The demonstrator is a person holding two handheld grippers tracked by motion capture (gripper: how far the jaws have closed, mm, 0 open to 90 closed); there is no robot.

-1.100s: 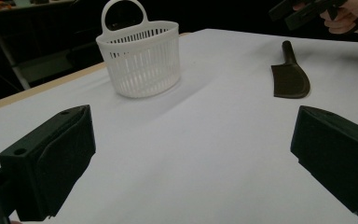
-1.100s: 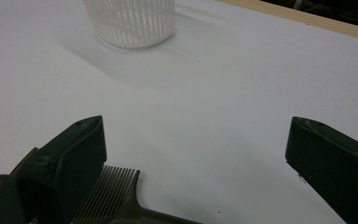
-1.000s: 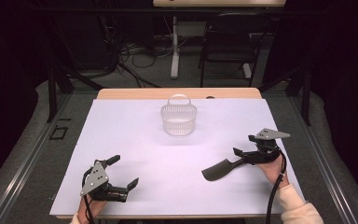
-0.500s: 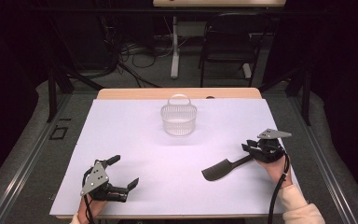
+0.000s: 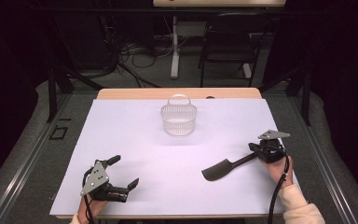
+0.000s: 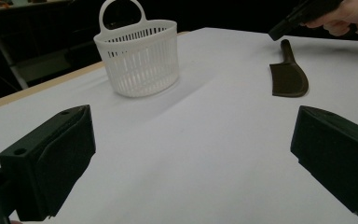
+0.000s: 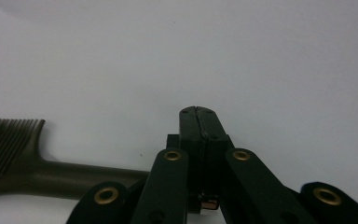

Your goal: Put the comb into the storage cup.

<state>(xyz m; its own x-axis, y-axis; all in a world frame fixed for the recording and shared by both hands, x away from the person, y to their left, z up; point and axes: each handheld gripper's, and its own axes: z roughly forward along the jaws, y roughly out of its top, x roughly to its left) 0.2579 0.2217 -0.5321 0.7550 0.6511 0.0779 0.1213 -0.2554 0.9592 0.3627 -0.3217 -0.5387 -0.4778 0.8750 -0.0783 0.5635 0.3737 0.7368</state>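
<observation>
Lying beside right hand-held gripper (image 5: 256, 150) — comb (image 5: 223, 168).

One white basket (image 5: 179, 119), one dark comb (image 5: 222, 169), two hand-held grippers.

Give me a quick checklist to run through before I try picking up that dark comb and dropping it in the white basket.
1. Dark flat plastic comb lies free on the white table cover, with bare cover all around it: ok.
2. Right hand-held gripper ready to grasp: not ok. The right gripper view shows its jaws shut, with the comb's handle lying beside them.
3. Left hand-held gripper out of the way: ok. It sits open near the table's front left corner.
4. White slatted plastic basket upright, mouth open: ok.
5. Basket empty: cannot tell; its inside is hidden.
6. Path from comb to basket free of obstacles: ok.
</observation>
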